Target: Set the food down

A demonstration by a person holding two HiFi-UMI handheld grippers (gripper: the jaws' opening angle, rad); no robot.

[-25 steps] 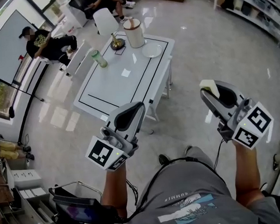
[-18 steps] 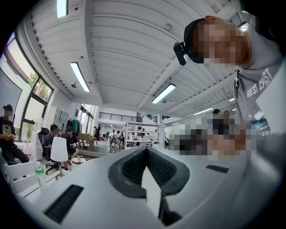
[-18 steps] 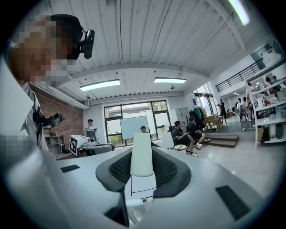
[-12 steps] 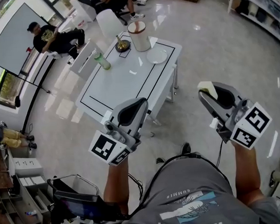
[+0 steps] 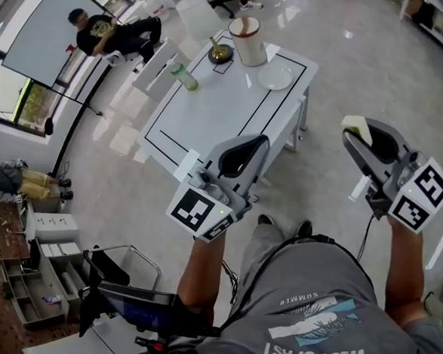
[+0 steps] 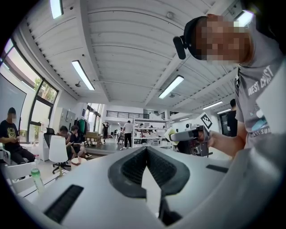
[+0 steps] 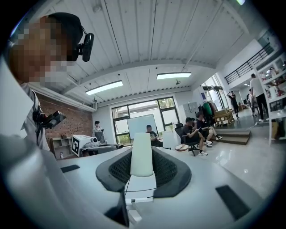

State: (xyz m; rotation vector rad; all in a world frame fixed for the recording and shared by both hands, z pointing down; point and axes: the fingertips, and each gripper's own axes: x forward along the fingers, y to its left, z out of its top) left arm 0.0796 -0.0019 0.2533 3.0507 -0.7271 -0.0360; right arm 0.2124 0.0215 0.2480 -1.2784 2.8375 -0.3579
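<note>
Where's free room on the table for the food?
Bare: the near half of the table, from the bottle and plate back to the near edge. Crowded: the far end, with bottle, brass bowl, white bucket and plate. The right gripper holds the food.

Glossy pale floor (image 5: 351,80), a white table (image 5: 224,108), windows (image 5: 22,111) at left — strip lights (image 6: 85,74) overhead.
</note>
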